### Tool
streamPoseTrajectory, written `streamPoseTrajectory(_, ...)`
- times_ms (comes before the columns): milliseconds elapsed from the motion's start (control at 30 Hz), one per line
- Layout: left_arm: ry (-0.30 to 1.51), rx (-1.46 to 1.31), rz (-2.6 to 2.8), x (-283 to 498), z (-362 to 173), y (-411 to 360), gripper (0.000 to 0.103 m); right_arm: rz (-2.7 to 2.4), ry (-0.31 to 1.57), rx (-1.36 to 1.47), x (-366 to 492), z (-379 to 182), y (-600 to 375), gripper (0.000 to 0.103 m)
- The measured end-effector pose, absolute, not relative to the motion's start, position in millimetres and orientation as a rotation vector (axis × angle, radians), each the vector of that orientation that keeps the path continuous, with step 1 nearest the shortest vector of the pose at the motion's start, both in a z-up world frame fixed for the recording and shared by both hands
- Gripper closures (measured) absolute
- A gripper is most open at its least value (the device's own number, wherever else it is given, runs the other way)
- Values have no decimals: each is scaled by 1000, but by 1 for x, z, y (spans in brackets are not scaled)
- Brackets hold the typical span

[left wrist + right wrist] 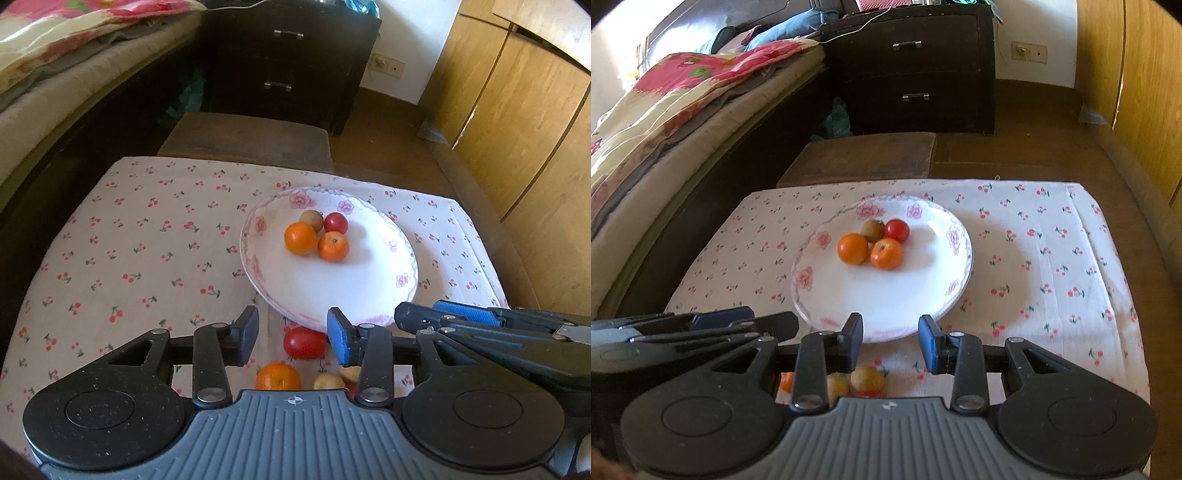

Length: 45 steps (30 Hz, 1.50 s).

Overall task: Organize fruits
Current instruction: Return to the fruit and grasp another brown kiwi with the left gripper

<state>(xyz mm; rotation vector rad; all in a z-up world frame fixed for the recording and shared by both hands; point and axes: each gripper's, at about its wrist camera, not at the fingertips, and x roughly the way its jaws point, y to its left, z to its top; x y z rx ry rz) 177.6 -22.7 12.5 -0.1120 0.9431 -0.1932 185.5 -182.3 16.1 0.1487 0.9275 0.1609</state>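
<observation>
Four fruits sit huddled on the plate [849, 295] atop a cherry-print cloth [1034, 258]; more fruit lies loose on the cloth below both tools; the left gripper [293, 336] and right gripper [891, 341] hover just short of the plate, fingers narrowly apart, gripping nothing.

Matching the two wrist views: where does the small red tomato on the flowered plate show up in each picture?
Left wrist view: the small red tomato sits right of centre, at the back right of the fruit cluster on the plate.
Right wrist view: the tomato lies just above centre, again at the back right of the cluster.
Shared landmark: the dark drawer chest stands beyond the table in both.
</observation>
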Motion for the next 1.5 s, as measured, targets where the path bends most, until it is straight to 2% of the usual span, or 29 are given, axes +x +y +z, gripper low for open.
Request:
streamPoseTrajectory(400, 989, -125, -233, 144, 4, -21, 52, 148, 971, 166, 150, 9, -186, 67)
streamPoseTrajectory(900, 1071, -95, -236, 131, -23, -36, 51, 148, 1007, 205, 145, 4, -196, 64)
streamPoseTrajectory(1067, 1073, -68, -214, 135, -29, -38, 43, 149, 1024, 199, 146, -2, -195, 64)
streamPoseTrajectory(1167, 1083, -70, -199, 137, -33, -37, 43, 154, 1032, 192, 148, -4, -192, 64)
streamPoseTrajectory(1300, 1094, -77, -196, 138, -36, -37, 44, 161, 1040, 186, 150, -6, -188, 63)
streamPoseTrajectory(1500, 1108, -93, -170, 141, -40, -33, 56, 160, 1044, 187, 150, -7, -188, 63)
